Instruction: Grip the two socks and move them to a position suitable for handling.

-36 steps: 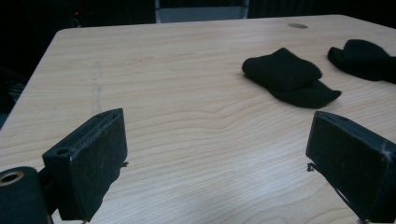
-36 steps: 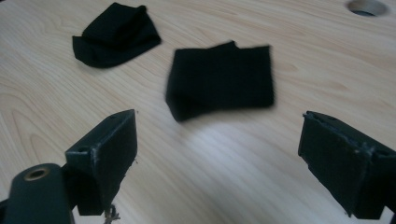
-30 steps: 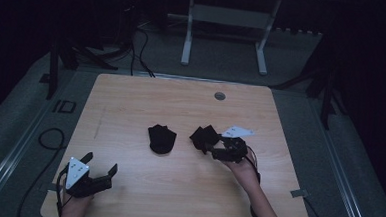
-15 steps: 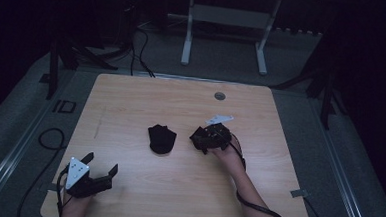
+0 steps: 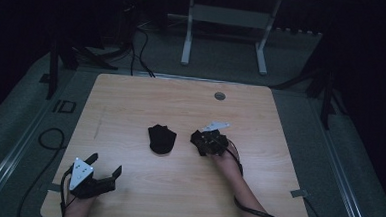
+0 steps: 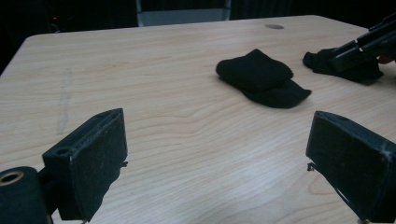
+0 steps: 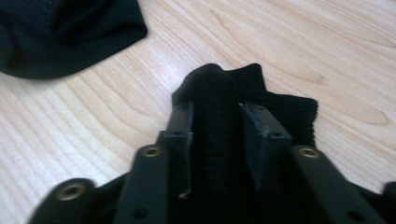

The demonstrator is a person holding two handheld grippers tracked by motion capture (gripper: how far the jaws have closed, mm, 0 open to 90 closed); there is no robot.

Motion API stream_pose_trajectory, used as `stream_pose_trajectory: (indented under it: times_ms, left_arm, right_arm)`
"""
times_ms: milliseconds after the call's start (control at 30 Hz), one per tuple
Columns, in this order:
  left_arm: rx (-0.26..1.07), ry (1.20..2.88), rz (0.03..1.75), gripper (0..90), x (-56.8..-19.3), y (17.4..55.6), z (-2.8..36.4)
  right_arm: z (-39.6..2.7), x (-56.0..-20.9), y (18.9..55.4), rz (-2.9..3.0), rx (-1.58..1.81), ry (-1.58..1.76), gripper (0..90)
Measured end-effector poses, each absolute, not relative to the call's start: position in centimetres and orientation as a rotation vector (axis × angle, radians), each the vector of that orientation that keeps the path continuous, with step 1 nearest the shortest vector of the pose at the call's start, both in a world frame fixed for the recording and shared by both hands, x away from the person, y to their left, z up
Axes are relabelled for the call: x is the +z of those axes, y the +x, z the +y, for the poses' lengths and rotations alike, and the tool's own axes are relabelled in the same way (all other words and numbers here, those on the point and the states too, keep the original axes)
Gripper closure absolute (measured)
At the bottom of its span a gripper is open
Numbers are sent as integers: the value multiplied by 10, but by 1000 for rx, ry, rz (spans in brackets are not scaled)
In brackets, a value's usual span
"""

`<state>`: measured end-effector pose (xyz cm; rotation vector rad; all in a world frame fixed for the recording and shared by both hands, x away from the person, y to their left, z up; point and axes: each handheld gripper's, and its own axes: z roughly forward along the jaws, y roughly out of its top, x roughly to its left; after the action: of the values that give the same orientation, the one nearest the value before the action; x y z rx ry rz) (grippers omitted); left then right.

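right gripper (image 5: 205,141) is down on a small crumpled black knit cloth (image 7: 219,116) right of centre on the light wooden table (image 5: 181,108). its jaws have just been closing and pinch a raised fold of the fabric between the pads. a second folded black knit cloth (image 5: 161,139), probably a sock, lies just to its left, apart. left gripper (image 5: 102,169) rests at the near left corner, jaws spread wide, nothing between them.
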<state>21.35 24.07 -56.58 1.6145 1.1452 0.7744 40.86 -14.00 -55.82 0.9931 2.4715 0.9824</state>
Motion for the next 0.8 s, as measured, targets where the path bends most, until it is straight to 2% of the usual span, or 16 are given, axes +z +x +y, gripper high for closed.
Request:
stream_pose_trajectory:
  times_ms: [167,467,700,800]
  left_arm:
    - [772,1620,1136,58,-565,212,238]
    - [766,1619,1134,58,-566,212,237]
    - [760,1630,1125,58,-566,213,233]
    - [767,1636,1116,58,-566,213,232]
  right_arm:
    - [-142,-558,395,2468,980,974,745]
    - [-142,-560,342,2502,1017,871,756]
    - [-139,-559,300,2571,1042,846,738]
    - [-132,-558,284,2606,1046,852,675]
